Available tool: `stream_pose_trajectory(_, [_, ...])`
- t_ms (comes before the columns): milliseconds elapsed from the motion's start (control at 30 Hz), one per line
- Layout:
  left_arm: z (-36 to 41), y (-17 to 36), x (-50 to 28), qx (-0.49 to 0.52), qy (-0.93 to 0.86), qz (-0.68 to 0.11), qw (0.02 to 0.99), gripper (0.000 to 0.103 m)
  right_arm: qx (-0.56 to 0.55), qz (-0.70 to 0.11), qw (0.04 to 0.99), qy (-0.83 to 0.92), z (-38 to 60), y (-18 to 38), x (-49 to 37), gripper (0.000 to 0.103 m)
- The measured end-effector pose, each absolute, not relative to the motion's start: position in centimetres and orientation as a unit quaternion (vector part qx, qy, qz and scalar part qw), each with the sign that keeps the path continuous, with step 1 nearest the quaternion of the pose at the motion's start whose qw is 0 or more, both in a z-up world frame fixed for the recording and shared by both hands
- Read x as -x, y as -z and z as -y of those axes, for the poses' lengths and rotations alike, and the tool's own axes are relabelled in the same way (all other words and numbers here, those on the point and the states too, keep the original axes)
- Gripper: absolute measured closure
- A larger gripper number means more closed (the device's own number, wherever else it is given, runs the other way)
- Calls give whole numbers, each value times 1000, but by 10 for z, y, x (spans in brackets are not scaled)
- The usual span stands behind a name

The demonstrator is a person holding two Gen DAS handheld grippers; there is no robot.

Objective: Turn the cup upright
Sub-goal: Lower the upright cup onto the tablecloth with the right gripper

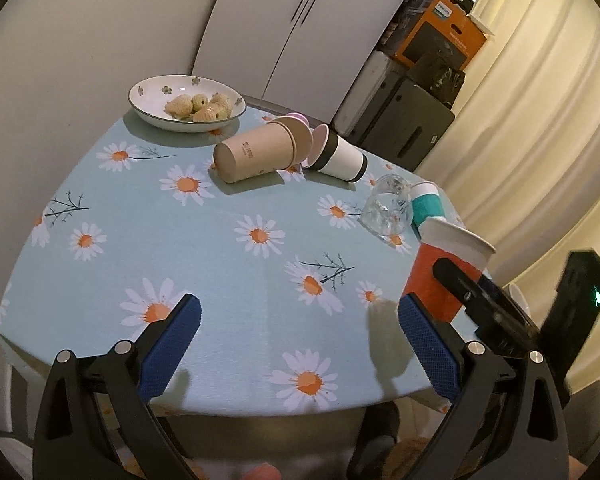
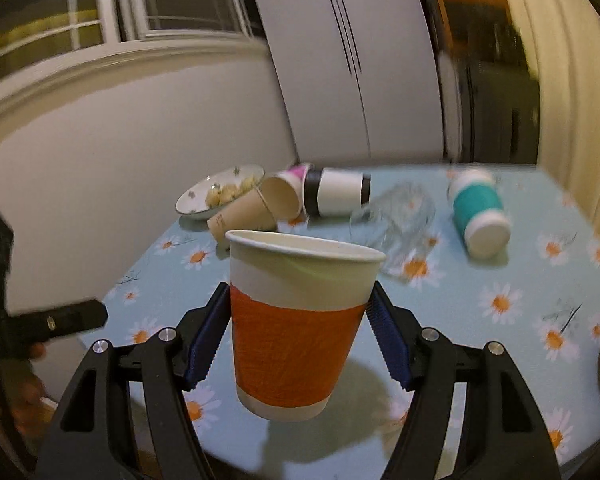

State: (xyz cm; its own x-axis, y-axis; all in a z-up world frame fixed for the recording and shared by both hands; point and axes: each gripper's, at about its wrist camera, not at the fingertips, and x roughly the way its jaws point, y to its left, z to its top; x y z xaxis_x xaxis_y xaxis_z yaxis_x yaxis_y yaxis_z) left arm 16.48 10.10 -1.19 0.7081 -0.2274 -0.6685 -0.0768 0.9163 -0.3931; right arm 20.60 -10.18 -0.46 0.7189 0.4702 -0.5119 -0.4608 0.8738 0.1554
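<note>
The right gripper (image 2: 298, 332), held level above the table (image 2: 480, 340), clasps the orange cup (image 2: 296, 344) upright, mouth up; the left gripper (image 1: 300, 336) hangs spread, empty.

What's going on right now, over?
Right tool shut on orange cup, mouth up, above the table. Left tool open, empty. Other cups lying tipped beyond, brown cup among them; nothing in the way.
</note>
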Motion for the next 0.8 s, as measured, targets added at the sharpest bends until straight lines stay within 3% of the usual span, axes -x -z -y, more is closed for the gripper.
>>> stream_pose_trajectory(300, [-109,11,-160,212,37,-370,904,7,34,-203,961,-186,92,24,-172,35])
stream_pose_trajectory(800, [-114,10,-155,222,33,-355,908,7,58,-184,974,-115,99,51,-183,35])
